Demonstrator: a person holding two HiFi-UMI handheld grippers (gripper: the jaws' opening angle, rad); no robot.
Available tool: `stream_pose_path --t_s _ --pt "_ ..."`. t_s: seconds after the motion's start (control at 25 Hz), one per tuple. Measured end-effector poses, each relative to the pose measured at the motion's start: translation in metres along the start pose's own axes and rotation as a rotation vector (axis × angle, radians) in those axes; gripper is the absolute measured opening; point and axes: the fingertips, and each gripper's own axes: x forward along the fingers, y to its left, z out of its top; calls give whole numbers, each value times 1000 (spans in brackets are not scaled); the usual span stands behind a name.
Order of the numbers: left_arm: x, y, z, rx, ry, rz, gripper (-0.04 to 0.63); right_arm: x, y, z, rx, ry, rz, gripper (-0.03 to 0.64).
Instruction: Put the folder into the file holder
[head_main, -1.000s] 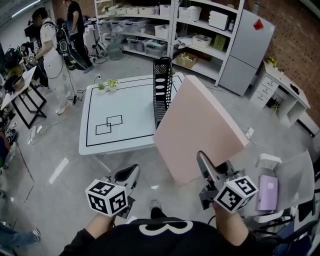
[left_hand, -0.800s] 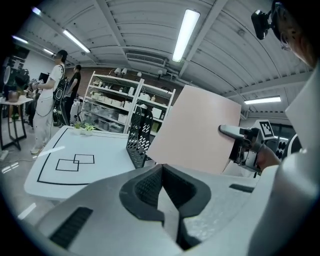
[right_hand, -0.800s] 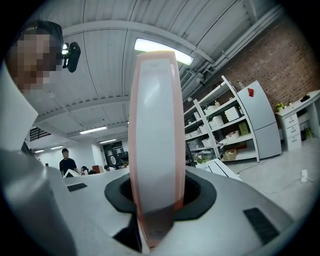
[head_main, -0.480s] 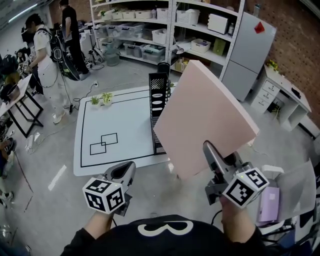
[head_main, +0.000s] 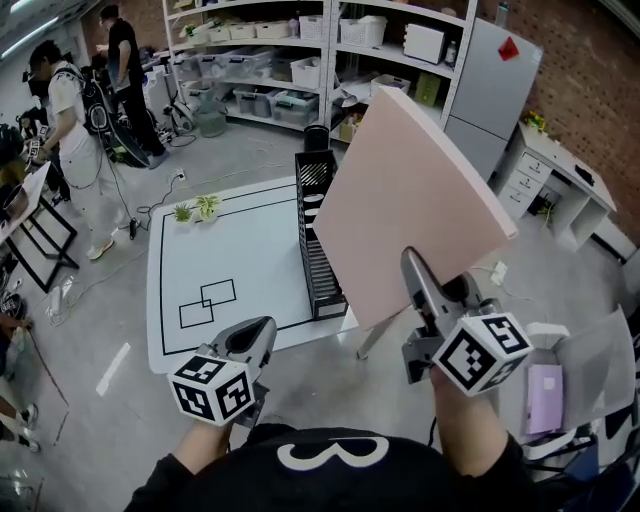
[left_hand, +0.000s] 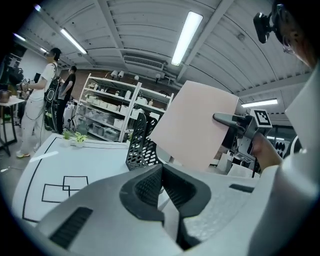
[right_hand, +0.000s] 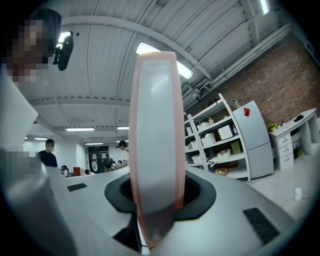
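Two grippers — the right gripper (head_main: 412, 268) pinches the pink folder (head_main: 410, 190), raised near the black file holder (head_main: 318, 235); the left gripper (head_main: 258, 332) has jaws pressed together, empty.

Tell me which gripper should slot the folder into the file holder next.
Right. The right gripper clamps the pink folder, raised just beside the black file holder. The left gripper is shut, empty and farther from the holder.

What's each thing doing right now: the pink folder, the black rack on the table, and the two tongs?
Folder: held up in the air, tilted, not yet in the rack.
Rack: standing upright on the table, near its right edge.
Right tongs: shut on the folder's lower edge.
Left tongs: shut, holding nothing.
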Motion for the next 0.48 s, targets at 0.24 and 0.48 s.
stream_pose_path --t_s 0.24,0.48 --pt "9 34 24 14 30 -66 6 32 15 1 -26 -16 -77 137" --pt "11 59 47 31 39 -117 6 62 21 -7 -41 10 -154 137"
